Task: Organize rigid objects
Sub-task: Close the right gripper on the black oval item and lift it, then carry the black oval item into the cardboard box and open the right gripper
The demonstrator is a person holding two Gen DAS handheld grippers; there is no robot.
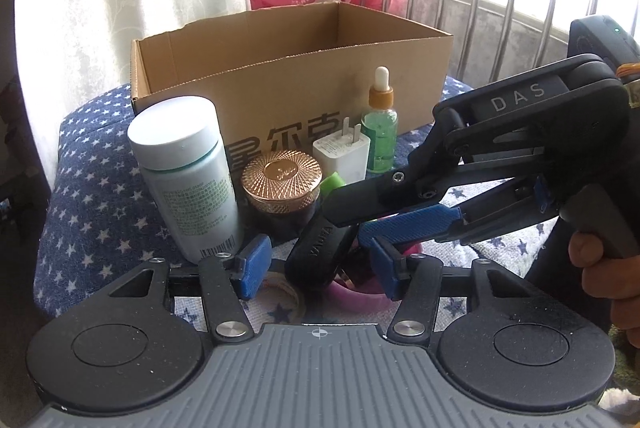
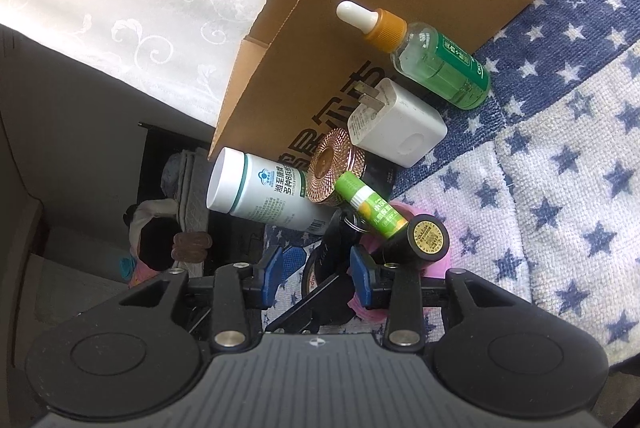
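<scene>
Bottles and small items stand in a cluster before a cardboard box (image 1: pixel 280 68) on a star-patterned cloth (image 1: pixel 88 188): a white pill bottle (image 1: pixel 184 172), a gold-lidded jar (image 1: pixel 281 180), a white charger (image 1: pixel 342 152) and a green dropper bottle (image 1: pixel 380 128). The left gripper (image 1: pixel 316 264) stands partly open around a black key fob (image 1: pixel 316 252), its pads apart from it. The right gripper (image 2: pixel 316 268) is partly open beside a black tube (image 2: pixel 420 238) and a green tube (image 2: pixel 370 206).
</scene>
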